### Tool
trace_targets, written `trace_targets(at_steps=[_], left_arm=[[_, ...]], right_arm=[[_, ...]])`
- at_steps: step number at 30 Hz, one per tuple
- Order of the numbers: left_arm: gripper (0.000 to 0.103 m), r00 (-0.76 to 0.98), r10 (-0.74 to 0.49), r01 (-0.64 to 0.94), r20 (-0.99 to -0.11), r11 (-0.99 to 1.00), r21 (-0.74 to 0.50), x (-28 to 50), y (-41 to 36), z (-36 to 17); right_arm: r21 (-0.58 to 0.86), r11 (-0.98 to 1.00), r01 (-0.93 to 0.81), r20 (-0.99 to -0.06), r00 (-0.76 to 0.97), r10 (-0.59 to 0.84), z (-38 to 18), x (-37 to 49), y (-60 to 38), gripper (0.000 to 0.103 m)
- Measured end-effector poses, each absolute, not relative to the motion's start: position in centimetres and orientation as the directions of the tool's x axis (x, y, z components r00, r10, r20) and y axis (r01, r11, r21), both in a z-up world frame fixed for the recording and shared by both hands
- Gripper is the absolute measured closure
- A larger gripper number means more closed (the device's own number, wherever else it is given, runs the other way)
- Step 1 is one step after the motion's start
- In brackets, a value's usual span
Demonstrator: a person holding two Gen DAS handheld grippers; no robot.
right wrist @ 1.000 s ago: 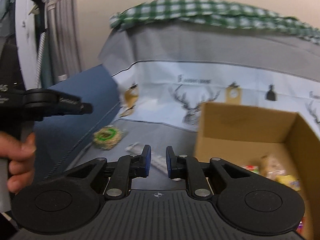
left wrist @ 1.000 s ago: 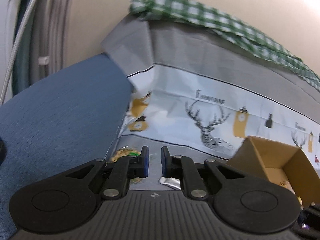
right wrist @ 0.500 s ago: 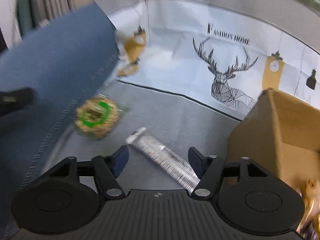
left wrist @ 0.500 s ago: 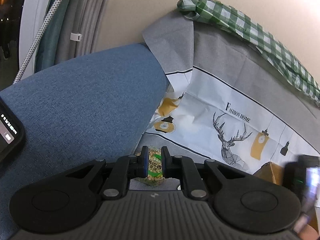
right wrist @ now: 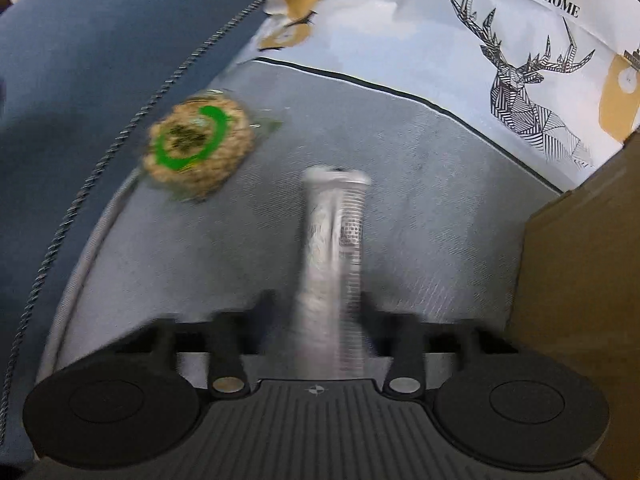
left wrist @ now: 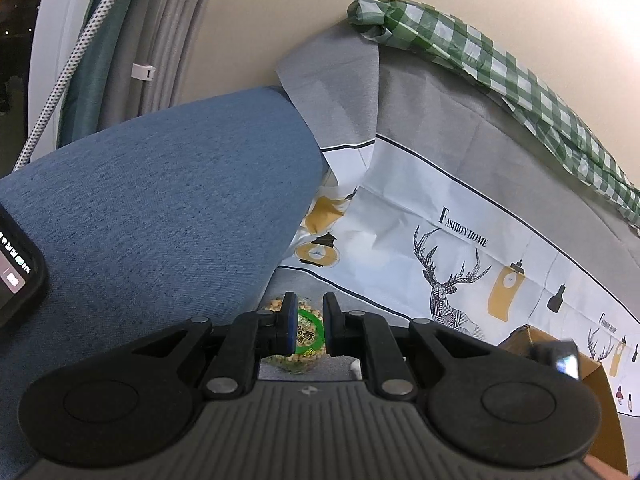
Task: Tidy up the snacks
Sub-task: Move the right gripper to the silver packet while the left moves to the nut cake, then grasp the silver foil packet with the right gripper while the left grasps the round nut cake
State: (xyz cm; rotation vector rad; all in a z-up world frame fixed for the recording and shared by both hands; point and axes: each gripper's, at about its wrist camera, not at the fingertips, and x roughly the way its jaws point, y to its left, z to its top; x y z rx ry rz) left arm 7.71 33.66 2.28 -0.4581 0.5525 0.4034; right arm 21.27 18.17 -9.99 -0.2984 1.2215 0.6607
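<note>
Now, vs half a sec ago: right wrist view sits lower and closer over the grey cloth; the silver stick packet, then lying diagonal ahead of wide-open jaws, runs straight up the frame's middle between them. Right gripper jaws are closing, motion-blurred; packet is between them, but pad contact can't be told. Packet's long axis lines up w/ the gripper's pointing direction, far end aimed at the deer-print cloth, near end hidden under the gripper body. Cardboard box now fills the right edge, near the packet, not touching. Round rice-cake snack w/ green ring lies flat by the blue cushion seam, apart from the packet.

Left wrist view: framing unchanged. Left gripper closed, nothing held; same snack seen beyond the narrow gap, on the cloth.
</note>
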Motion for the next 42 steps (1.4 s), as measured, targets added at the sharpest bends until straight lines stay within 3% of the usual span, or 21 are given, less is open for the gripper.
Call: trace_targets(at_steps=[2,12,15,19,23,26,35,42], left_arm=[[0.089,0.776,0.235,-0.48,-0.585,0.822,-0.306,7.7,33.7,2.1],[0.087,0.714,0.133,-0.488,-0.687,0.798,-0.353,8.5,33.9,-0.4],[0.067,0.698,0.096,-0.511,-0.71,0.761,-0.4,9.0,34.1,-1.4],[0.04,0.672,0.087,-0.545,-0.736,0.73,-0.411,10.6,33.8,-2.7],[0.017,0.641,0.12,-0.582,-0.758,0.721,-0.377,12.9,33.4,-3.9],[0.008,0.61,0.152,-0.628,-0.777,0.692,-0.357,14.7,33.4,-5.0],[0.001,0.496,0.303,-0.744,-0.814,0.631,-0.219,20.2,33.4,-7.6],[0.001,0.431,0.36,-0.776,-0.827,0.616,-0.136,22.2,33.8,-9.0]], right_arm=[[0.205,0.784,-0.586,-0.923,0.15,0.354,-9.5,20.4,17.3,0.081],[0.245,0.814,-0.526,-0.863,0.264,0.431,-4.9,9.0,11.7,0.081],[0.286,0.834,-0.472,-0.847,0.283,0.45,-5.2,7.3,10.3,0.081],[0.231,0.866,-0.444,-0.855,0.333,0.399,-6.7,6.4,10.8,0.08],[0.204,0.88,-0.428,-0.879,0.315,0.357,-8.2,7.0,11.2,0.069],[0.193,0.894,-0.405,-0.882,0.327,0.338,-8.4,7.6,10.9,0.059],[0.183,0.904,-0.386,-0.889,0.328,0.32,-8.7,7.8,10.5,0.06],[0.187,0.904,-0.384,-0.889,0.325,0.322,-8.7,8.1,10.4,0.073]])
